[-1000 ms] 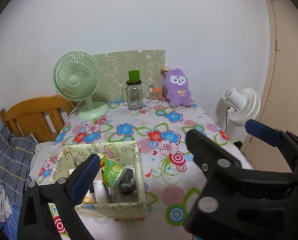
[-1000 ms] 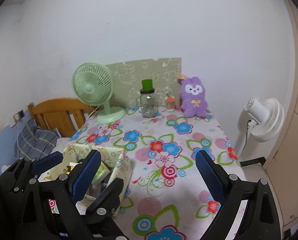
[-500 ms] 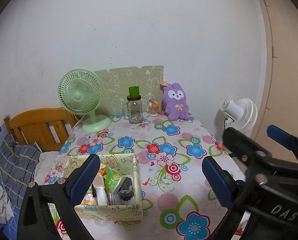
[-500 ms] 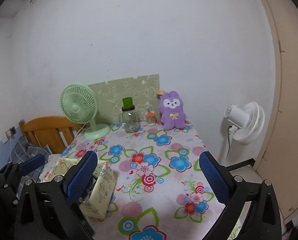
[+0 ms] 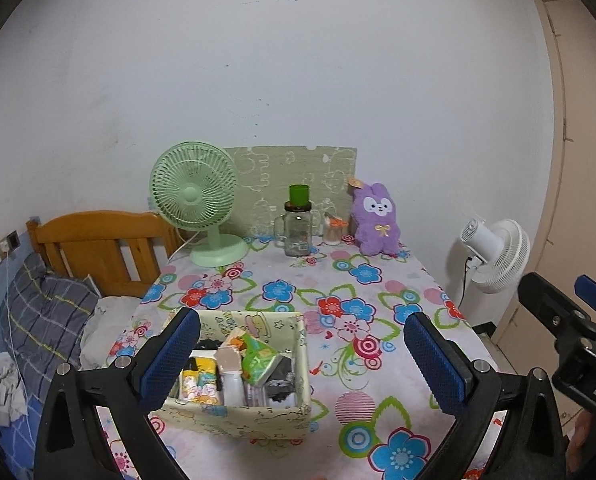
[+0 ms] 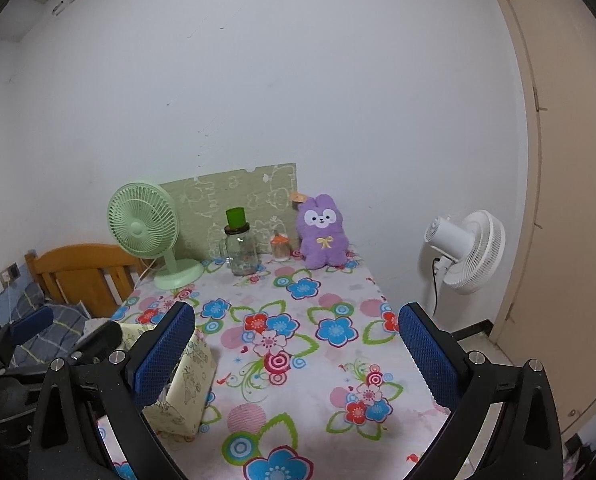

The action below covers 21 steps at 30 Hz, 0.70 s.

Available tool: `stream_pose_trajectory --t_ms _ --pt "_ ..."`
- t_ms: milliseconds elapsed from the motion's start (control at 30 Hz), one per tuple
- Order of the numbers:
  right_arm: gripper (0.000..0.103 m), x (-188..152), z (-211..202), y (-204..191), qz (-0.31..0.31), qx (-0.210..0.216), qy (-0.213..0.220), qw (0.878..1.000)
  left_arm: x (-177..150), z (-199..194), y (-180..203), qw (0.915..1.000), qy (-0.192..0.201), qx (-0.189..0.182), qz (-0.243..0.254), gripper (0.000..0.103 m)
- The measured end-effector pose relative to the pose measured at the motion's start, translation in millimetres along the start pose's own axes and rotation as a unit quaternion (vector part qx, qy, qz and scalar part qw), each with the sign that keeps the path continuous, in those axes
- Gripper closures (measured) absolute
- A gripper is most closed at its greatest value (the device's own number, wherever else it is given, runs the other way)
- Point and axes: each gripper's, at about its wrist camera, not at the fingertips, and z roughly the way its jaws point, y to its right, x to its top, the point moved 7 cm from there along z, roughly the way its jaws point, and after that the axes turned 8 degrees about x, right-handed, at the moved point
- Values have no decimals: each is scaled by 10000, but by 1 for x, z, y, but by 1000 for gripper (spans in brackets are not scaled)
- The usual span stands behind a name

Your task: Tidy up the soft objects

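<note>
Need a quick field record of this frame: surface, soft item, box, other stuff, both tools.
surface: table with flowered cloth
soft item: purple plush bunny, upright at the far edge against the wall
box: open storage box near the front left, packed with small items
other items: green fan, glass jar with green cup on its lid, white fan beside the table
left tool: open, empty
right tool: open, empty

The flowery table (image 5: 361, 364) holds a box (image 5: 234, 416), green fan (image 5: 196, 204), jar (image 5: 298, 232), maybe a small cup (image 5: 331, 232), and purple bunny (image 5: 375, 220).
</note>
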Motion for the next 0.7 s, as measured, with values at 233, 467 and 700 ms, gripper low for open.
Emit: stream_pose_trajectory --t_ms 233,467,700 --pt "0 -2 0 -2 -11 -1 -32 10000 -3 -2 -5 10000 35 3 -44 0" --pt "0 -4 1 -5 -21 14 -53 10000 -4 -3 -6 10000 20 27 -60 0" --pt "0 -5 2 -6 -44 12 -65 10000 -4 -2 -7 10000 14 37 -78 0"
